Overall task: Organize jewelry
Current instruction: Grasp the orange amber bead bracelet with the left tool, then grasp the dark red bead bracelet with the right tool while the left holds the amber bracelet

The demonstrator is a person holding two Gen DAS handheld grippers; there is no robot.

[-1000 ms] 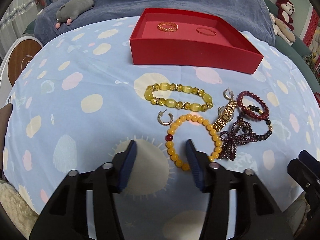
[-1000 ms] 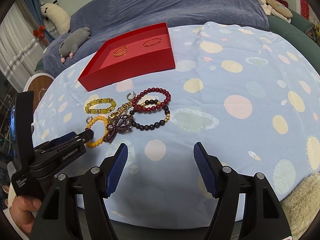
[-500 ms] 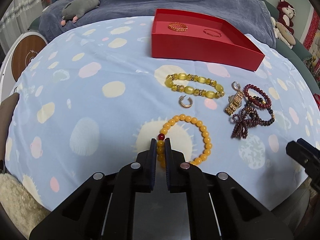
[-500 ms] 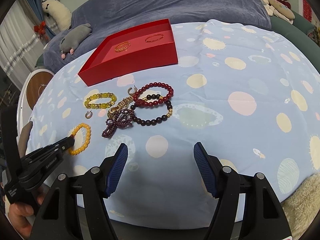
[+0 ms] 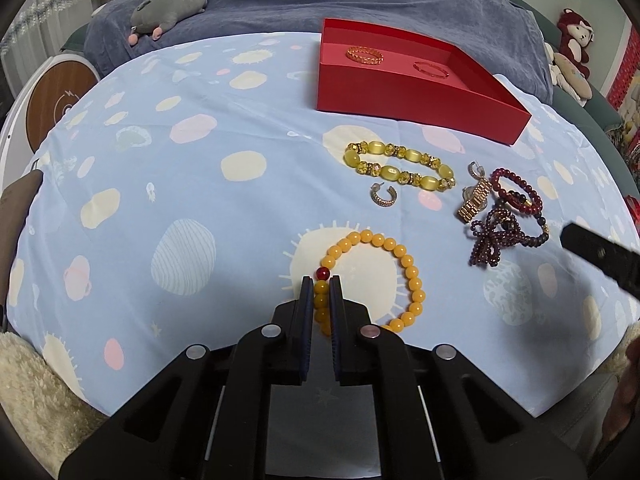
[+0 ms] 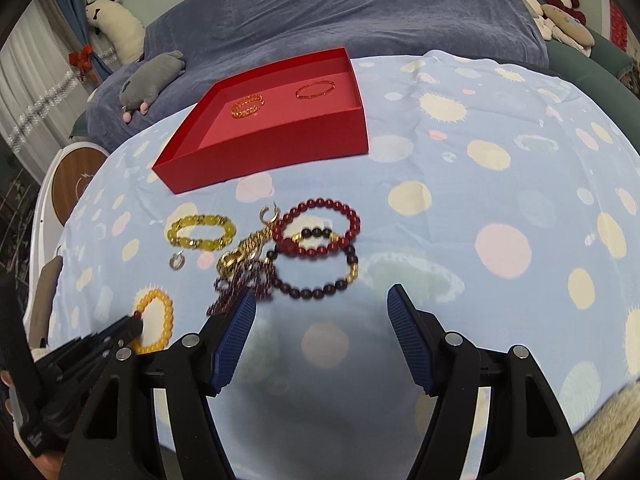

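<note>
With the left gripper [image 5: 321,286] jaws pinching the orange bead bracelet [image 5: 376,280], lift it straight and slowly toward the red tray [image 5: 416,96], while the right gripper [image 6: 322,308] hangs spread.

The left gripper [image 5: 321,294] is low and nearly closed, its jaws pinching an orange bead bracelet [image 5: 374,280]. The right gripper [image 6: 322,336] hovers with jaws spread wide, holding nothing.

Blue-grey sofa [image 6: 360,12], plush toys [image 5: 572,36], white curtain [image 6: 28,92].
</note>
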